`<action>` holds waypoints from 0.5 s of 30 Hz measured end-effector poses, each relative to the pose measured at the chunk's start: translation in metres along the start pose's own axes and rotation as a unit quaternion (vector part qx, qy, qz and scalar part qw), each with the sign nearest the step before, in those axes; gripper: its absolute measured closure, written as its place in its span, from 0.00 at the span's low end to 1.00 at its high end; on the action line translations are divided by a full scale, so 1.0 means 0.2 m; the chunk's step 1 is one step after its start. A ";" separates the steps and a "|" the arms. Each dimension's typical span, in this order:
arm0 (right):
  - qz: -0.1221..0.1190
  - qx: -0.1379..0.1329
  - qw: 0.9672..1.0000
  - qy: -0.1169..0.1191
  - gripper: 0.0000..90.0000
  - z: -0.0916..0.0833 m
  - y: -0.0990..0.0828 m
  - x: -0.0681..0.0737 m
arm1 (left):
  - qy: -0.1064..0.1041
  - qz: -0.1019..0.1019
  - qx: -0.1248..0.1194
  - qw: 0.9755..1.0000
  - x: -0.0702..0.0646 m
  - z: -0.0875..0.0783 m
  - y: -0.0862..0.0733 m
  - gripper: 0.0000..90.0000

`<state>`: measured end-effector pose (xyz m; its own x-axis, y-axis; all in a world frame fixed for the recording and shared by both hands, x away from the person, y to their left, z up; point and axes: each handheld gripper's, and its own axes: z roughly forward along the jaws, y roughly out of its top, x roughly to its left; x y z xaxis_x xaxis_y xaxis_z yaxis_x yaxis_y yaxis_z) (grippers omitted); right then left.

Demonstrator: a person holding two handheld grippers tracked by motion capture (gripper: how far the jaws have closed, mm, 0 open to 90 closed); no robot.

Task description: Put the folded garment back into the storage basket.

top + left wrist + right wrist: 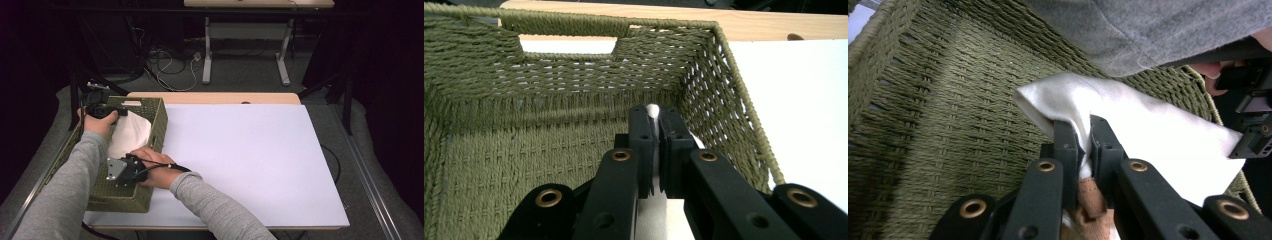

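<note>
A green woven basket (161, 122) stands on the left part of the white table, and both hands reach into it. A white cloth (131, 134) lies stretched inside. At the basket's far end my left gripper (105, 111) is shut on one edge of the cloth; in the left gripper view the jaws (653, 112) pinch a thin white fold (651, 220) in front of the basket wall (564, 22). My right gripper (120, 172), near the front of the basket, is shut on the other end of the cloth (1158, 135), its jaws (1082, 127) pressed together over the woven floor (948, 110).
The white table top (250, 160) spreads wide to the right of the basket, with a wooden strip (215, 98) along its far edge. Beyond it, cables (170, 65) lie on the floor near the white legs of another table (206, 55). A grey sleeve (1148, 30) hangs above the cloth.
</note>
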<state>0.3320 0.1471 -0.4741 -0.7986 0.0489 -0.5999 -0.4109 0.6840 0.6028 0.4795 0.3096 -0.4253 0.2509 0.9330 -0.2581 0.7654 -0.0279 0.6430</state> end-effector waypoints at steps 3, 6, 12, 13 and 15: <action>0.007 -0.001 1.000 0.003 0.94 0.01 0.00 0.00 | -0.001 0.001 0.005 1.000 0.01 0.01 0.00 0.96; 0.013 0.000 1.000 0.006 0.94 0.01 0.00 0.00 | -0.001 -0.003 0.002 1.000 0.02 0.02 0.00 0.96; 0.024 -0.002 0.999 0.021 0.94 0.02 0.00 -0.02 | -0.006 -0.007 0.005 1.000 0.04 0.03 0.00 0.96; 0.027 -0.002 0.999 0.024 0.94 0.02 0.00 -0.02 | -0.005 -0.009 0.002 1.000 0.05 0.04 0.00 0.96; 0.025 -0.005 0.999 0.026 0.94 0.03 0.00 -0.03 | -0.003 -0.014 0.001 1.000 0.05 0.04 0.00 0.96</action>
<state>0.3396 0.1503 -0.4733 -0.8399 0.0456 -0.5409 -0.3735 0.6746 0.6367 0.4869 0.3161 -0.4342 0.2322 0.9314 -0.2805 0.7736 -0.0020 0.6337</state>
